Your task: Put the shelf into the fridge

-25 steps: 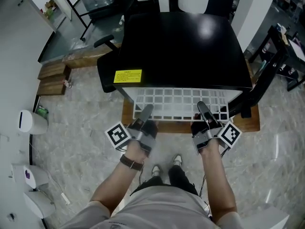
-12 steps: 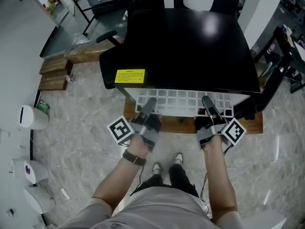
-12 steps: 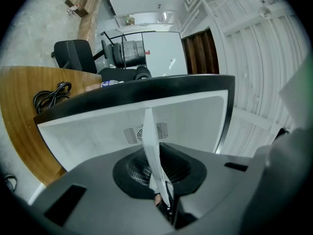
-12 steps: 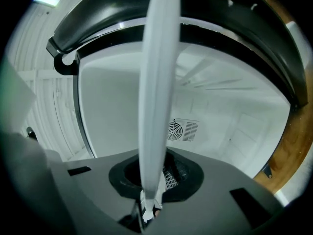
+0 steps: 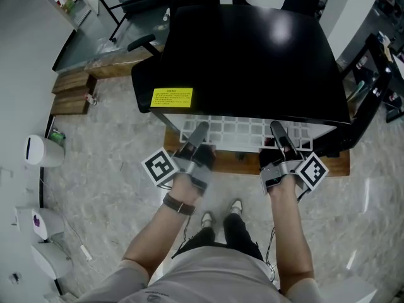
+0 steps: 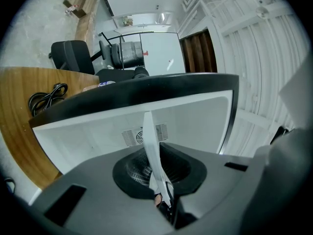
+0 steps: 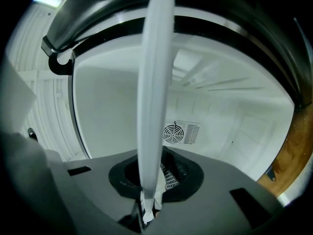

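Grey marble floor (image 5: 101,150) surrounds a small black fridge (image 5: 252,55), where my left gripper (image 5: 199,130) and right gripper (image 5: 276,129) each clamp the front edge of the white shelf (image 5: 235,131), spaced apart to hold it level, partly inside.

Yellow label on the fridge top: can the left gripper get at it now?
Probably not yet. The left gripper is shut on the wire shelf, partly inside the fridge. The way over its top to the yellow label looks free once it lets go.
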A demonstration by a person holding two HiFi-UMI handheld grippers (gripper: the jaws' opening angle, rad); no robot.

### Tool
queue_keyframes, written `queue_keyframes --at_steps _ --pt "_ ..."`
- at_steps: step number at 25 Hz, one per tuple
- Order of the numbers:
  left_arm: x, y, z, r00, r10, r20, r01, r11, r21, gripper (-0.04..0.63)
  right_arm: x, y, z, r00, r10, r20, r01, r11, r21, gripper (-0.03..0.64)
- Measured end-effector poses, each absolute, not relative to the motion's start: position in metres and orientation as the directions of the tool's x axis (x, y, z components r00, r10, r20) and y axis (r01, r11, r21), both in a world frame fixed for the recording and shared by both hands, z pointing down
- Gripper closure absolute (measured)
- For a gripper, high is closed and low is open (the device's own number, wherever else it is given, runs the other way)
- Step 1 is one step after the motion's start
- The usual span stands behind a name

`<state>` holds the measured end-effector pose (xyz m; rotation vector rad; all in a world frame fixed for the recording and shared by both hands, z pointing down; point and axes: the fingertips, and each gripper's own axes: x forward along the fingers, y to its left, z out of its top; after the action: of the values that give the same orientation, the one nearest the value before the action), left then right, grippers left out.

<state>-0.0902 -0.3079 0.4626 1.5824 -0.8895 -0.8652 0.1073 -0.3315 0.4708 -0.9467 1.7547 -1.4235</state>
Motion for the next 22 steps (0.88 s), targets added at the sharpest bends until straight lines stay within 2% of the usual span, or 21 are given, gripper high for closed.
queue_keyframes --at_steps 10,22 --pt "-0.072 -0.29 0.462 0.455 -0.883 -0.117 -0.083 -0.173 0.981 0.558 0.108 -0.32 0.469 -0.503 -0.859 -0.094 -0.12 0.177 -0.977 0.566" --pt "-0.057 -0.281 0.463 0.455 -0.884 -0.11 -0.033 -0.14 0.99 0.56 0.106 -0.303 0.472 -0.497 -0.864 -0.079 -0.091 0.142 -0.986 0.569"
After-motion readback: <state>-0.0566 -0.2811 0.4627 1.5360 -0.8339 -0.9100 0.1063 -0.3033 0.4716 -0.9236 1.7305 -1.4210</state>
